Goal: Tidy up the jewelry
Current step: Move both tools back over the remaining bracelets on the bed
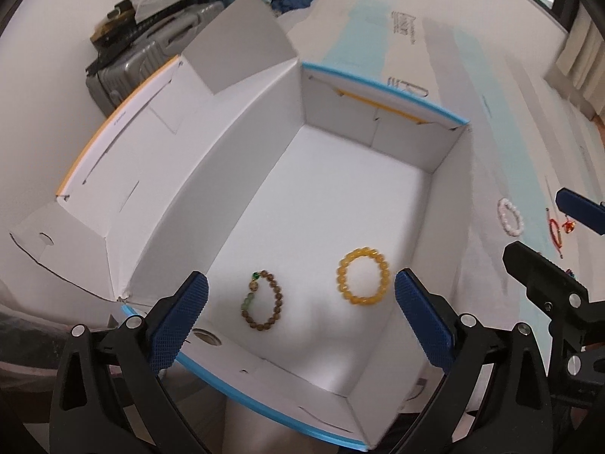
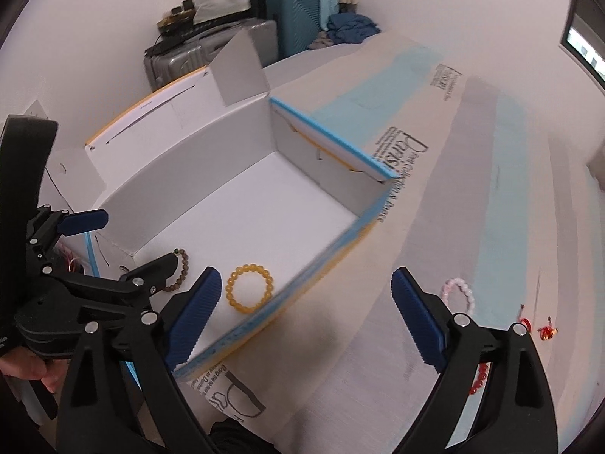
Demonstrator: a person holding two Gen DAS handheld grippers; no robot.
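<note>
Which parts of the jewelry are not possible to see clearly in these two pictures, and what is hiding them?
- Brown wooden-bead bracelet, right wrist view: lower part hidden behind the left hand-held gripper.
- Red bead bracelet, right wrist view: mostly covered by the right hand-held gripper finger.
- Small red charm pieces, left wrist view: too small and partly behind the right hand-held gripper; type unclear.
- White cardboard box: its near outer wall lies below both views.

Box, open, white with blue edging: one. Bracelets inside it: two, namely one yellow bead bracelet and one brown bead bracelet. Bracelets outside on the surface: one pale pink bead bracelet, one red bead bracelet. Suitcases behind: two.
</note>
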